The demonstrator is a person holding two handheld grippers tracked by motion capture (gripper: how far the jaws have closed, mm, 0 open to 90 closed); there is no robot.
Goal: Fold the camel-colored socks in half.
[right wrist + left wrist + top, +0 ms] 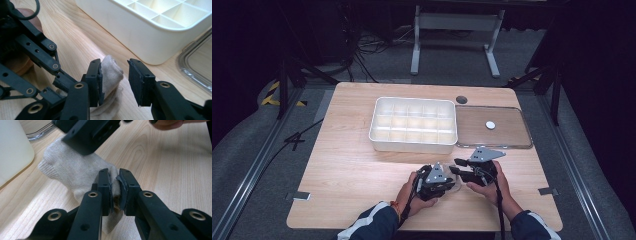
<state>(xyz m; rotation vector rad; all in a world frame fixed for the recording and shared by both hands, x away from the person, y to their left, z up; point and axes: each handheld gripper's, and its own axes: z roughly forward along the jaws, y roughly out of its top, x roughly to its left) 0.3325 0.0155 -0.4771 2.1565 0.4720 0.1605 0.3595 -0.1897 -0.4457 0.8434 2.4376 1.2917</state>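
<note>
Black fingers of the left gripper (114, 188) rise at the 6 o'clock edge of the left gripper view, pinched shut on a fold of a beige knit sock (75, 173). That sock lies on the worktop (172, 170) and runs off toward 10 o'clock, where the right gripper's body hangs over its far end. In the right gripper view the right gripper (115, 80) has its fingers parted; the sock (110, 75) sits between them, against the left pad and clear of the right one, so this gripper holds nothing.

From the high view, both grippers meet low on the worktop (347, 170) at about 6 o'clock, left gripper (447, 181) and right gripper (457, 170) just beside each other, hands behind them. A white divided tray (377, 135) stands near the centre, toward 12 o'clock from the grippers, and its cells look bare. A clear lid (527, 140) lies flat at its 3 o'clock side, touching or nearly so, with a small white disc (490, 125) on it.

The work seems to be at an early to middle stage: the sock looks bunched or partly folded, one end secured. What is left, most likely, is finishing the fold and placing the sock in a tray cell; the lid is not yet on.
</note>
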